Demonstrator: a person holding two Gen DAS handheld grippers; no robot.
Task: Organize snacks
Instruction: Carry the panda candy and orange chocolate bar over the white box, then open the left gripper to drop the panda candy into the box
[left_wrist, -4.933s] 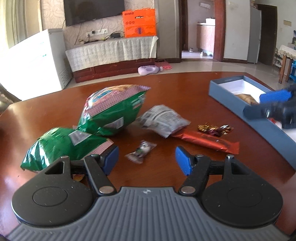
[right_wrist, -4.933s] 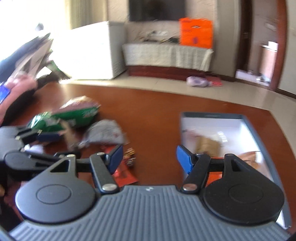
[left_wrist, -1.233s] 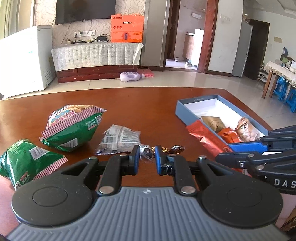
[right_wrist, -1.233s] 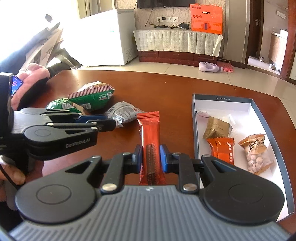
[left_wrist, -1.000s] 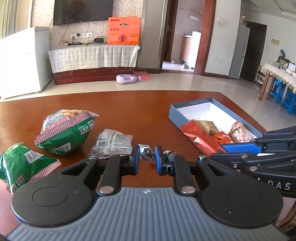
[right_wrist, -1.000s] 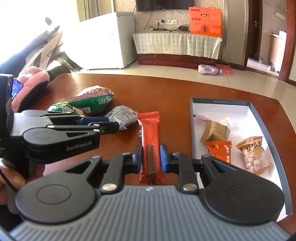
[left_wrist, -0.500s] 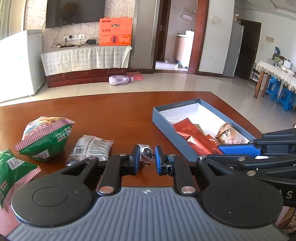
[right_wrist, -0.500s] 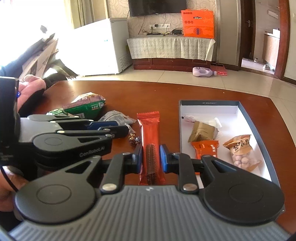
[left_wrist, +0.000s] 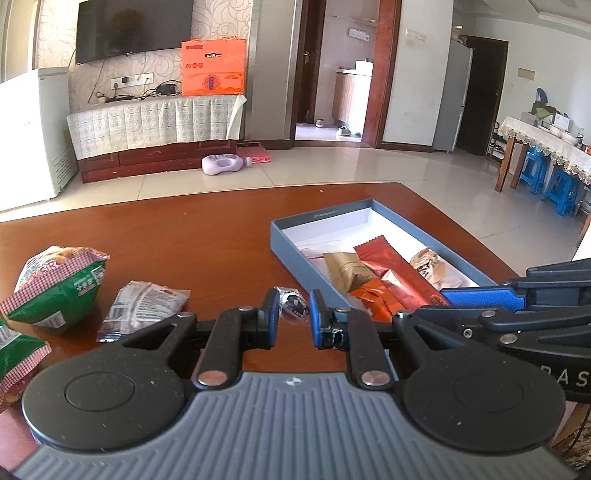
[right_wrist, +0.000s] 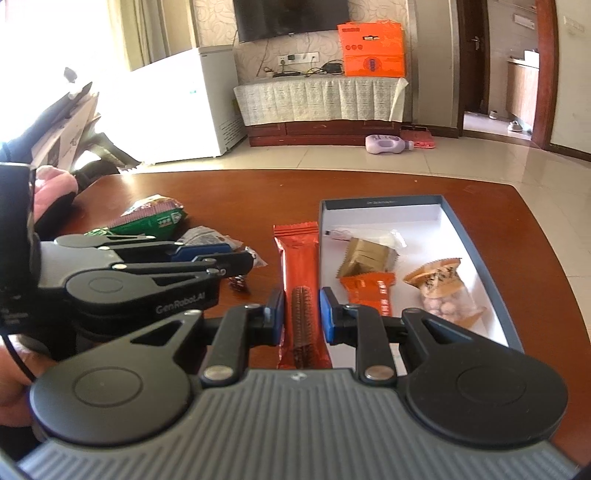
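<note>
Your right gripper is clamped on the red bar, hovering by the box. Your left gripper pinches a small candy over the tabletop. Four snacks are boxed; two green bags and the grey packet are left.

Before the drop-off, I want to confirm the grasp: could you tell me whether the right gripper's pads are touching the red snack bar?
Touching. In the right wrist view both blue pads press the sides of the red snack bar, with no gap visible.
</note>
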